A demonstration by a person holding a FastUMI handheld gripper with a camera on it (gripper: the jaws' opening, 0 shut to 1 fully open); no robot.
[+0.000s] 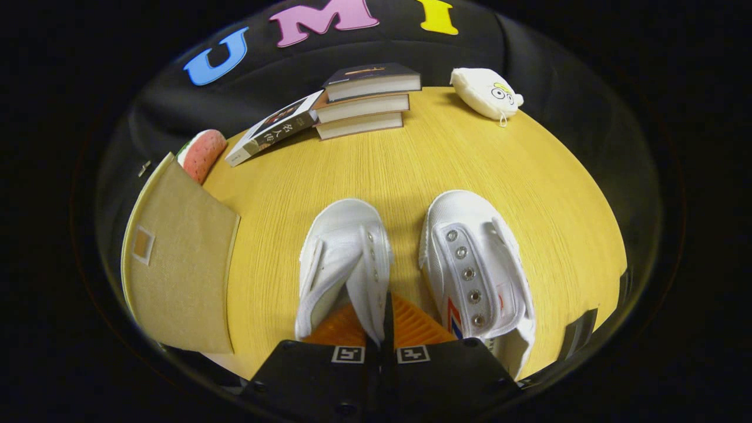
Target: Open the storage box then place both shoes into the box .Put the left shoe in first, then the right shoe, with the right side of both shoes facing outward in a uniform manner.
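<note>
Two white canvas shoes lie on the wooden table, toes pointing away from me. The left shoe is right at my fingers, and my gripper is shut on its inner side wall with the eyelet row, the wall pinched between both fingers. The right shoe sits just to the right of the fingers, untouched, with metal eyelets and a red and blue stripe on its side. The tan fabric storage box stands left of the shoes; I see a flat tan panel with a small label patch.
A stack of three books sits at the table's far edge, with another book leaning against it. A white plush pouch lies far right. A red strawberry-like plush sits behind the box.
</note>
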